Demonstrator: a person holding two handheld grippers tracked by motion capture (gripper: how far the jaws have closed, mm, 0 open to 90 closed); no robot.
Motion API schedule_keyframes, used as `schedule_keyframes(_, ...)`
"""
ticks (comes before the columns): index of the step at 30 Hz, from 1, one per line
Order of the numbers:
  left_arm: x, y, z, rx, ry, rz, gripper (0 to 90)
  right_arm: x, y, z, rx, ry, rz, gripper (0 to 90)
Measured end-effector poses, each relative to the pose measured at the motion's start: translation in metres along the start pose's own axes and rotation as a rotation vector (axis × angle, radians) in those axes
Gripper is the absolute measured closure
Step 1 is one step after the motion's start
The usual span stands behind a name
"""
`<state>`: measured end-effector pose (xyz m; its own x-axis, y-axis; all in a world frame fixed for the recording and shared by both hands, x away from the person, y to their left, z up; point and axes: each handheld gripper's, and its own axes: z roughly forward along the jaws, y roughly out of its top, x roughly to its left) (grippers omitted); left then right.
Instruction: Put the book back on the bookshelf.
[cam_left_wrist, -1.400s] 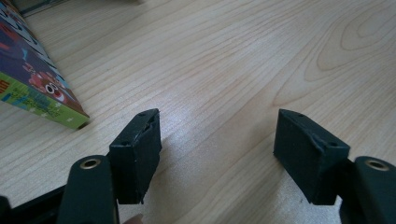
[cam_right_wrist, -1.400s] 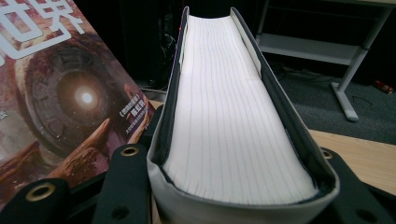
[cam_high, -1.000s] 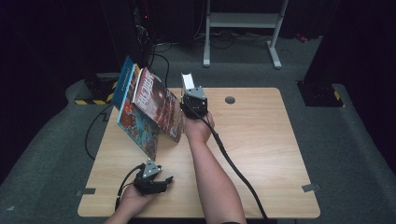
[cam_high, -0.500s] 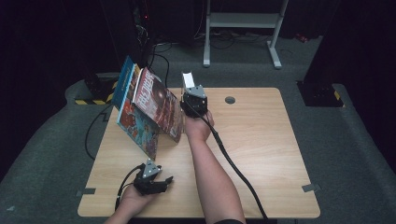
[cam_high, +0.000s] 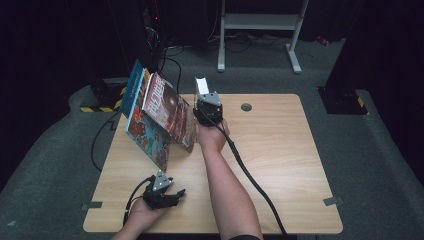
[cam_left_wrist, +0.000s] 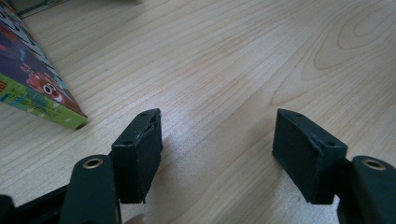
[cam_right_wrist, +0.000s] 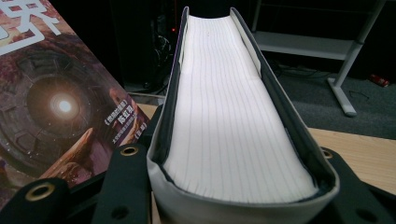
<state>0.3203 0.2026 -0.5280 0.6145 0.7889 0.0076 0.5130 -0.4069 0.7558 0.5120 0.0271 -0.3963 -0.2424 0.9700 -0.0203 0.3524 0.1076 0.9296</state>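
Nothing has moved. The right claw (cam_right_wrist: 233, 186) grips a thick book (cam_right_wrist: 224, 102) by the leaning books (cam_high: 160, 115); next, stand it beside them. The left claw (cam_left_wrist: 217, 154) rests open.

Leaning books (cam_high: 160, 120) stand on the table (cam_high: 280, 160), thick book (cam_high: 202, 86) just right of them

A thick book (cam_right_wrist: 233, 116) with white page edges and a dark cover stands upright near the bench's far edge. It sits just beside leaning picture books (cam_high: 160, 117).
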Motion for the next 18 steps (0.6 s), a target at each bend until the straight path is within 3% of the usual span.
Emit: schedule_keyframes(18,0.0002,0.0,-0.0001,0.0,0.003,0.007,33.2,-0.003,-0.0036,-0.0063,0.003,0.009,0.025,52.8)
